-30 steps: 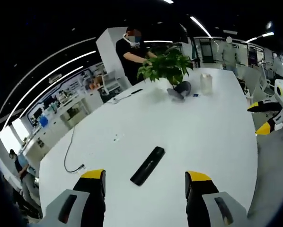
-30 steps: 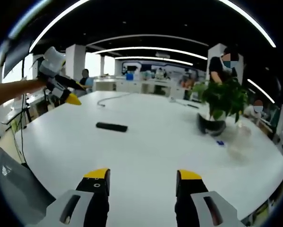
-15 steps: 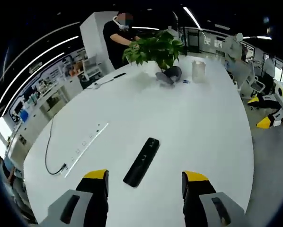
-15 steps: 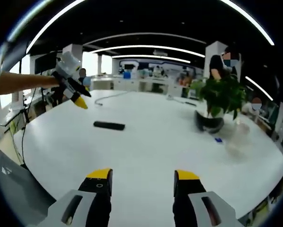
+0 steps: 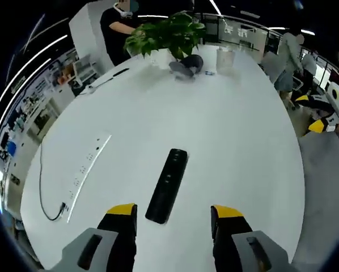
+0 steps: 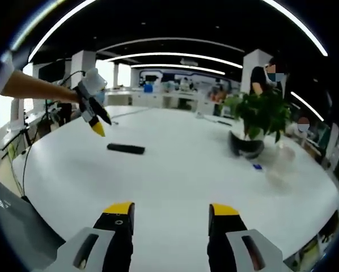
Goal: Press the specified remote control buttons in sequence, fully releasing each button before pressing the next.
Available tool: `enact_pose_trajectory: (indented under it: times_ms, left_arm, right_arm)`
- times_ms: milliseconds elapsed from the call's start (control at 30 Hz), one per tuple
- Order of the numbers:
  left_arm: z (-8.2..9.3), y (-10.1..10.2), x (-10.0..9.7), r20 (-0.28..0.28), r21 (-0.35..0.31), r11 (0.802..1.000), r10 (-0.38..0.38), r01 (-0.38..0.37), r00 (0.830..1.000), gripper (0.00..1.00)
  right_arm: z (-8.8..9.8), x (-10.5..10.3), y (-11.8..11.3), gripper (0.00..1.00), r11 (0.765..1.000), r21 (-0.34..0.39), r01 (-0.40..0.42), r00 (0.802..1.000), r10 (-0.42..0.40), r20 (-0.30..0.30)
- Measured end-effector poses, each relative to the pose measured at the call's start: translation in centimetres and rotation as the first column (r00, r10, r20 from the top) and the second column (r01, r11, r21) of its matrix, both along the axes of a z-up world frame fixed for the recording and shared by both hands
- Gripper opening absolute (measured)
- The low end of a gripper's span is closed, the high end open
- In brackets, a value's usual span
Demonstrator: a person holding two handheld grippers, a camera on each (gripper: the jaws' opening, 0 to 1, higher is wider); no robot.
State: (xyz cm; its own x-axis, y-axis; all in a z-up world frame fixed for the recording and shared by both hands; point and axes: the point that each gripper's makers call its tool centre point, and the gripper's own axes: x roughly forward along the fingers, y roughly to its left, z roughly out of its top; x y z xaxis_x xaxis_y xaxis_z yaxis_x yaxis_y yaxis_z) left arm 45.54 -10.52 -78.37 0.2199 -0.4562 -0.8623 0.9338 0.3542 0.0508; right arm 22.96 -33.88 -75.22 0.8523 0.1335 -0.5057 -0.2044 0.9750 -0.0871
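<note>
Hovering above a big white table (image 5: 243, 130), the left gripper (image 5: 174, 218) has its yellow-tipped jaws spread apart w/ nothing between them. Black remote (image 5: 166, 185) lies flat on the table just ahead of those jaws, roughly centred in the gap, long axis pointing away from the gripper, not touched. Off to the gripper's left sits a white power strip (image 5: 89, 168) w/ a dark cable (image 5: 45, 192) trailing from it. Far ahead: potted plant (image 5: 169, 35), w/ a person (image 5: 117, 25) standing beyond it. In the right gripper view, right gripper (image 6: 169, 218) is also released, jaws apart & empty, held low over the near table edge, remote (image 6: 126, 148) well ahead & to its left. Left gripper (image 6: 96, 126) shows there too, tips angled down just short of the remote, not in contact.
</note>
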Motion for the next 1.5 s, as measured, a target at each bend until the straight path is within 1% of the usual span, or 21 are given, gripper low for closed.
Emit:
enact_pose_trajectory:
  times_ms: [67, 133, 167, 233, 267, 300, 467, 600, 700, 733, 800, 867, 967, 1033, 1067, 1100, 1200, 1267, 1400, 1500]
  left_arm:
    - [-0.6, 0.2, 0.4, -0.02, 0.016, 1.0, -0.003, 0.003, 1.0, 0.52]
    - [-1.0, 0.2, 0.7, -0.044, 0.016, 1.0, -0.002, 0.002, 0.999, 0.5]
    - [-1.2, 0.2, 0.9, -0.046, 0.022, 1.0, -0.003, 0.004, 0.999, 0.5]
    - [-1.8, 0.7, 1.4, -0.035, 0.066, 0.998, -0.022, 0.024, 0.999, 0.49]
    - [-2.3, 1.0, 1.5, -0.034, 0.101, 0.994, -0.039, 0.042, 0.999, 0.5]
    - [-2.7, 1.0, 1.6, -0.033, 0.108, 0.993, -0.052, 0.055, 0.998, 0.5]
    - [-4.5, 1.4, 2.2, -0.058, 0.147, 0.986, -0.074, 0.081, 0.996, 0.49]
    - [-5.8, 1.2, 2.3, -0.076, 0.16, 0.983, -0.084, 0.096, 0.994, 0.43]
    - [-6.5, 1.1, 2.4, -0.089, 0.166, 0.982, -0.081, 0.095, 0.993, 0.41]
    - [-6.8, 1.3, 2.3, -0.108, 0.173, 0.981, -0.071, 0.089, 0.992, 0.39]
    - [-7.1, 1.3, 2.4, -0.11, 0.173, 0.981, -0.073, 0.092, 0.991, 0.37]
    - [-7.5, 1.5, 2.6, -0.116, 0.185, 0.978, -0.073, 0.094, 0.991, 0.34]
    - [-7.8, 1.6, 2.6, -0.124, 0.191, 0.977, -0.075, 0.098, 0.989, 0.34]
    - [-8.2, 1.7, 2.4, -0.145, 0.186, 0.978, -0.071, 0.098, 0.987, 0.33]
    - [-8.0, 1.5, 2.7, -0.126, 0.18, 0.977, -0.091, 0.113, 0.988, 0.32]
    - [-8.1, 1.6, 2.8, -0.129, 0.183, 0.978, -0.08, 0.103, 0.988, 0.31]
    - [-8.0, 1.6, 2.7, -0.125, 0.184, 0.977, -0.084, 0.106, 0.989, 0.29]
    - [-8.0, 1.5, 2.4, -0.121, 0.183, 0.975, -0.103, 0.124, 0.987, 0.25]
    - [-8.0, 1.5, 2.2, -0.105, 0.189, 0.973, -0.111, 0.13, 0.988, 0.24]
    - [-8.0, 1.5, 2.1, -0.098, 0.187, 0.974, -0.114, 0.131, 0.989, 0.23]
  right_arm:
    - [0.0, 0.0, 0.0, 0.51, 1.0, -0.003, 0.002, 1.0, -0.002, 0.002]
    - [0.0, 0.0, -0.1, 0.51, 1.0, -0.007, 0.006, 1.0, -0.006, 0.002]
    - [-0.1, 0.0, -0.1, 0.5, 1.0, -0.005, 0.007, 1.0, -0.007, -0.005]
    - [-0.2, 0.0, -0.1, 0.5, 1.0, -0.011, 0.007, 1.0, -0.007, -0.01]
    - [-0.2, 0.0, -0.1, 0.5, 1.0, -0.011, 0.005, 1.0, -0.005, -0.01]
    - [-0.3, 0.0, -0.1, 0.5, 1.0, -0.013, 0.003, 1.0, -0.003, -0.012]
    - [-0.6, -0.1, 0.1, 0.49, 1.0, -0.022, -0.003, 1.0, 0.002, -0.03]
    - [-0.8, -0.1, 0.0, 0.48, 1.0, -0.029, -0.005, 0.999, 0.004, -0.042]
    - [-0.9, -0.1, -0.1, 0.48, 0.999, -0.032, -0.001, 0.999, -0.001, -0.045]
    - [-1.0, -0.1, -0.1, 0.48, 0.999, -0.032, -0.002, 0.999, 0.0, -0.052]
    - [-1.1, -0.2, -0.1, 0.48, 0.999, -0.041, -0.004, 0.998, 0.002, -0.06]
    - [-1.1, -0.1, 0.0, 0.47, 0.999, -0.042, -0.006, 0.998, 0.004, -0.059]
    - [-1.3, -0.1, -0.1, 0.47, 0.999, -0.042, -0.006, 0.998, 0.003, -0.065]
    - [-1.3, -0.2, -0.1, 0.47, 0.999, -0.046, -0.005, 0.998, 0.002, -0.069]
    - [-1.3, -0.2, -0.1, 0.47, 0.999, -0.046, -0.005, 0.998, 0.001, -0.068]
    - [-1.3, -0.2, -0.1, 0.46, 0.999, -0.045, -0.003, 0.998, 0.0, -0.067]
    - [-1.4, -0.2, -0.1, 0.46, 0.999, -0.046, -0.007, 0.997, 0.003, -0.075]
    - [-1.4, -0.2, 0.0, 0.46, 0.999, -0.048, -0.011, 0.997, 0.007, -0.073]
    - [-1.4, -0.3, -0.1, 0.45, 0.999, -0.051, -0.01, 0.997, 0.006, -0.075]
    - [-1.2, -0.3, 0.0, 0.45, 0.999, -0.047, -0.01, 0.998, 0.006, -0.065]
